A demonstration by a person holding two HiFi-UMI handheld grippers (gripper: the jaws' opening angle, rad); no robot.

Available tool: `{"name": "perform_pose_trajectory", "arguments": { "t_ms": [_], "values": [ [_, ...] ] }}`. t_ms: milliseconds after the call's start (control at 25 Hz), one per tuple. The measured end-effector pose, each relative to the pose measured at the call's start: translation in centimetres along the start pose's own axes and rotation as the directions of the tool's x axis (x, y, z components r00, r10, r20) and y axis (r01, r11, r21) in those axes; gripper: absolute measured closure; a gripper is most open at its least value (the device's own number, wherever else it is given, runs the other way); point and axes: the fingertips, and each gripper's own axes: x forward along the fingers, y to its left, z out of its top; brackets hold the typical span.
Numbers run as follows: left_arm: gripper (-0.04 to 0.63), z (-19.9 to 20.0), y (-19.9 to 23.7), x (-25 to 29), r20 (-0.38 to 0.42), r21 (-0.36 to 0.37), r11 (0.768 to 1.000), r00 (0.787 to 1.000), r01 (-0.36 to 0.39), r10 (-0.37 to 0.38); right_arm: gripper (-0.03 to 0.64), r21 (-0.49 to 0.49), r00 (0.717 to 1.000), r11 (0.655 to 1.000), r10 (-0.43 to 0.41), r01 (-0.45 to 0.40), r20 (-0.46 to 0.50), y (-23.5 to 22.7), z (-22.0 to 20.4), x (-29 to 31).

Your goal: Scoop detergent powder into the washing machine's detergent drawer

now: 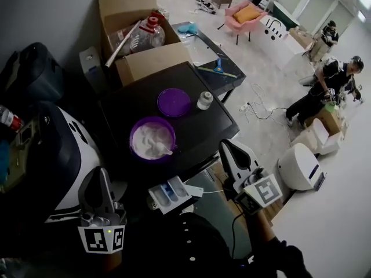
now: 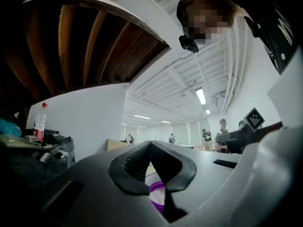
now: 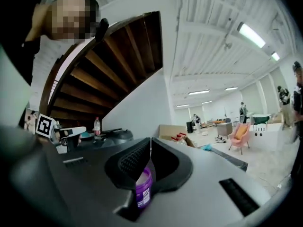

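Head view shows the purple tub (image 1: 152, 139) open on the black top (image 1: 200, 129), holding white powder with a white scoop (image 1: 164, 150) lying in it. A purple lid (image 1: 173, 102) lies just behind. The white drawer (image 1: 172, 193) stands pulled out below, between the grippers. Left gripper (image 1: 103, 172) and right gripper (image 1: 227, 146) have jaws closed together on nothing, clear of the tub.

The purple tub (image 1: 134, 136) and its lid (image 1: 173, 102) are looking like smooth glossy plastic, the white powder (image 1: 149, 141) is looking fine and matt, and the box (image 1: 145, 62) is showing plain matt cardboard.
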Motion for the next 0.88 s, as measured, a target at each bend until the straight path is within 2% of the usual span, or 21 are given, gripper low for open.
{"name": "perform_pose_trajectory", "arguments": {
  "t_ms": [80, 200, 320, 560, 880],
  "values": [
    [0.580, 1.0, 0.2, 0.4, 0.011, 0.009, 1.000, 1.000, 0.004, -0.004, 0.584, 0.004, 0.995, 0.997, -0.082, 0.082, 0.063, -1.1, 1.9, -1.9],
    [0.580, 2.2, 0.3, 1.0, 0.014, 0.019, 1.000, 1.000, 0.016, -0.016, 0.586, 0.005, 0.972, 0.982, -0.188, 0.189, 0.139, -2.5, 3.9, -4.8],
    [0.580, 2.8, 0.2, 0.9, 0.007, 0.035, 0.999, 1.000, 0.021, -0.021, 0.588, -0.041, 0.955, 0.967, -0.241, 0.251, 0.174, -3.1, 4.8, -7.0],
    [0.580, 3.5, 1.2, 0.0, 0.002, 0.036, 0.999, 1.000, -0.009, 0.008, 0.589, -0.084, 0.942, 0.950, -0.281, 0.299, 0.182, -3.3, 4.2, -9.2],
    [0.580, 3.5, 1.2, -0.6, 0.007, 0.030, 0.999, 1.000, -0.015, 0.014, 0.589, -0.085, 0.949, 0.955, -0.266, 0.283, 0.169, -2.8, 3.8, -8.8]
  ]
}}
